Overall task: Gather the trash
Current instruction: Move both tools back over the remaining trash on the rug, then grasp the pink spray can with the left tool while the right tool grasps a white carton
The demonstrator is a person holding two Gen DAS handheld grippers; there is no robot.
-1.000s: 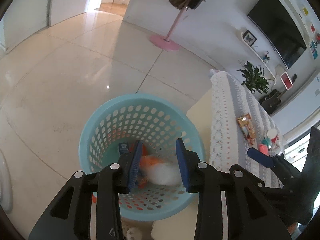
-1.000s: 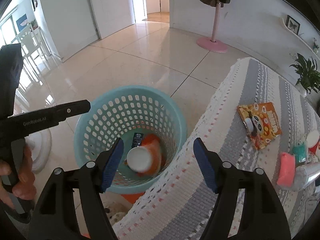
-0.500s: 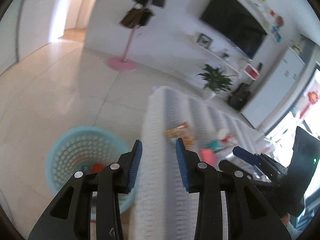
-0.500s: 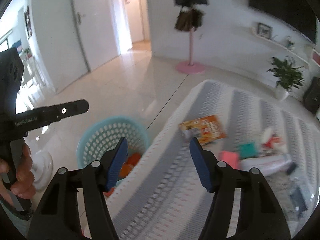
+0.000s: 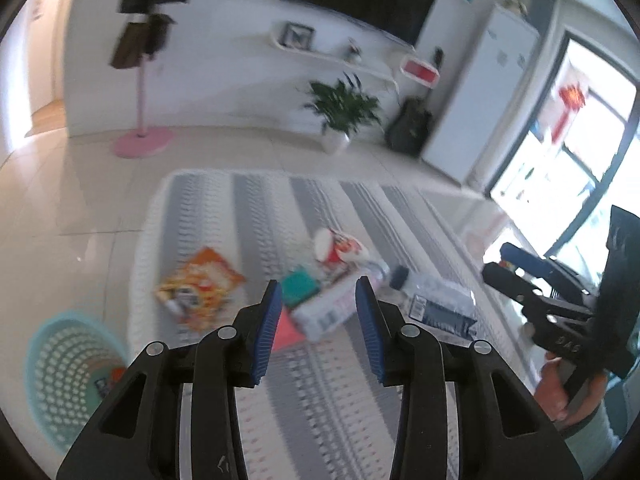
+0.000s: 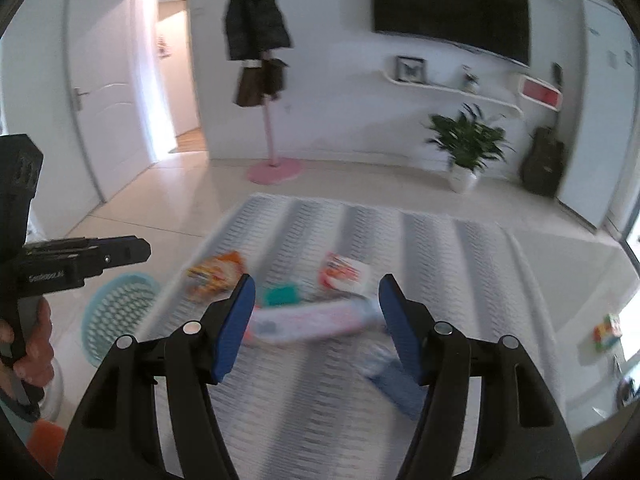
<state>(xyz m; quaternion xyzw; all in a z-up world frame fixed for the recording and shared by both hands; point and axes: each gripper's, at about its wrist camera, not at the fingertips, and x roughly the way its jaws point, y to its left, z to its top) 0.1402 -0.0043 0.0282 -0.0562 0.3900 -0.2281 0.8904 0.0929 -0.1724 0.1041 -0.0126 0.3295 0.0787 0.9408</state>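
Left gripper (image 5: 318,328) and right gripper (image 6: 316,326) hover open-jawed above striped table (image 5: 320,400).

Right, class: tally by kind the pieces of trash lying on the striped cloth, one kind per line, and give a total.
Orange snack packet: 1
Red-and-white cup: 1
Teal item: 1
Pink item: 1
White tube-like pack: 1
Clear plastic bottle: 1
Total: 6, all on the striped cloth. Motion blur hides finer detail.
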